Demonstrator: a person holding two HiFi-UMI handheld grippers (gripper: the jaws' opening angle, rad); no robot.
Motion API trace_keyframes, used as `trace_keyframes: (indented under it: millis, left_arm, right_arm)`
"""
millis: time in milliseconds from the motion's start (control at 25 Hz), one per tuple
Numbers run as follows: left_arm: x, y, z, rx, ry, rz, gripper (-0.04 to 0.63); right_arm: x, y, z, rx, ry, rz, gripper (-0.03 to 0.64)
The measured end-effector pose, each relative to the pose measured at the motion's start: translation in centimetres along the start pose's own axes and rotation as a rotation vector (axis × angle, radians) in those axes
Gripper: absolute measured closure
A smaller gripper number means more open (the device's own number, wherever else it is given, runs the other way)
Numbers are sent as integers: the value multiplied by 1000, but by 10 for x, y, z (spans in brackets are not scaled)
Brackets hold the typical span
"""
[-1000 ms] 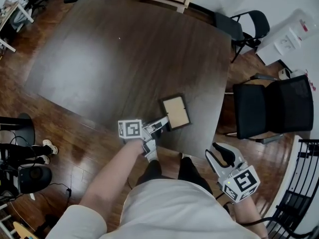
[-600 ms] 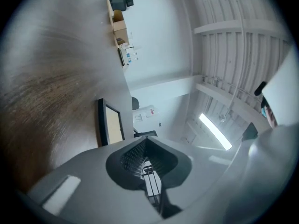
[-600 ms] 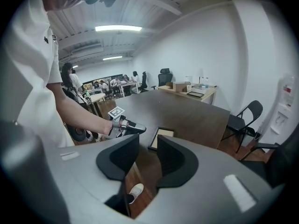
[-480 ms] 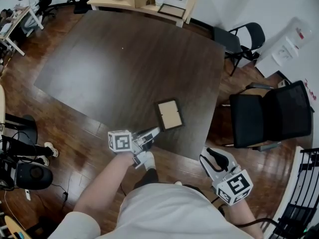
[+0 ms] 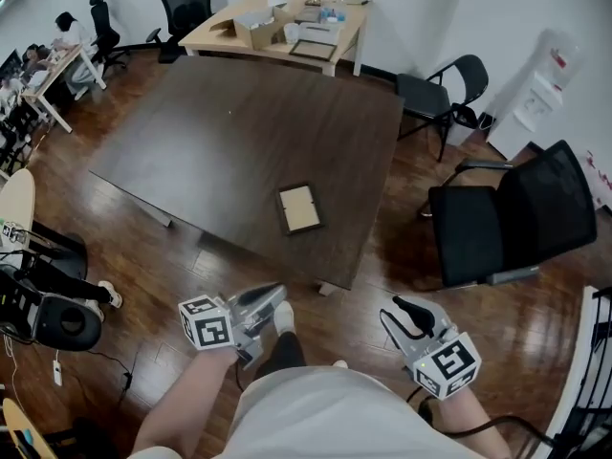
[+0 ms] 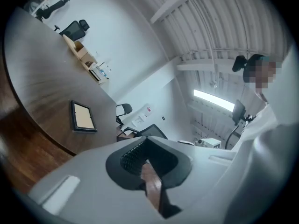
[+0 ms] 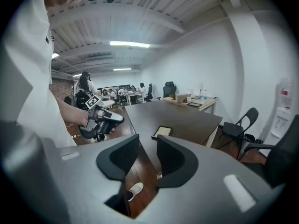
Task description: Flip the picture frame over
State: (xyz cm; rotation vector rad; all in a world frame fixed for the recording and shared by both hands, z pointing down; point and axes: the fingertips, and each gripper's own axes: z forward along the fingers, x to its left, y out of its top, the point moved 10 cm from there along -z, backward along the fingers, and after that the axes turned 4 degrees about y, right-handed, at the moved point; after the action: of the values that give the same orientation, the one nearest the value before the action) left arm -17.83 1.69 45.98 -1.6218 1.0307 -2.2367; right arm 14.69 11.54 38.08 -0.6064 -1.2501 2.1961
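Note:
The picture frame [image 5: 299, 208], black-edged with a tan panel facing up, lies flat on the dark table [image 5: 239, 113] near its front edge. It also shows in the left gripper view [image 6: 83, 116] and the right gripper view [image 7: 162, 131]. My left gripper [image 5: 274, 297] hangs over the floor, well short of the table, shut and holding nothing [image 6: 145, 164]. Over the floor at the right, my right gripper [image 5: 405, 315] stands open with only floor between its pads [image 7: 142, 155]. The left gripper [image 7: 117, 118] is seen in the right gripper view too.
A black office chair [image 5: 507, 213] stands right of the table, a folding chair [image 5: 445, 89] beyond its far right corner. A light wooden desk [image 5: 282, 27] with boxes sits behind the table. The person's shoe [image 5: 284, 316] is on the wood floor below me.
Both grippers have drawn back from the table over the floor. The left gripper, which was at the frame's near corner, is now clear of it. The frame lies farther away.

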Motion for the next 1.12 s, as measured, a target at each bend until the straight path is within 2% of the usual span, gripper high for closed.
trace_keyframes:
  millis: [240, 480, 640, 840, 1120]
  left_arm:
    - [-91, -46, -13, -4, 73, 147, 595]
    - [-155, -76, -18, 6, 95, 243, 595]
    - [-175, -82, -11, 23, 77, 312, 595]
    - [-188, -84, -2, 26, 51, 359, 595]
    - [-191, -88, 1, 27, 54, 366, 595]
  right_arm:
    - [11, -33, -55, -29, 49, 3, 495]
    - [26, -42, -75, -58, 113, -23, 495]
    - [34, -46, -79, -85, 134, -38, 495]
    - [41, -54, -85, -100, 138, -38, 497]
    - [39, -53, -93, -106, 125, -61, 499]
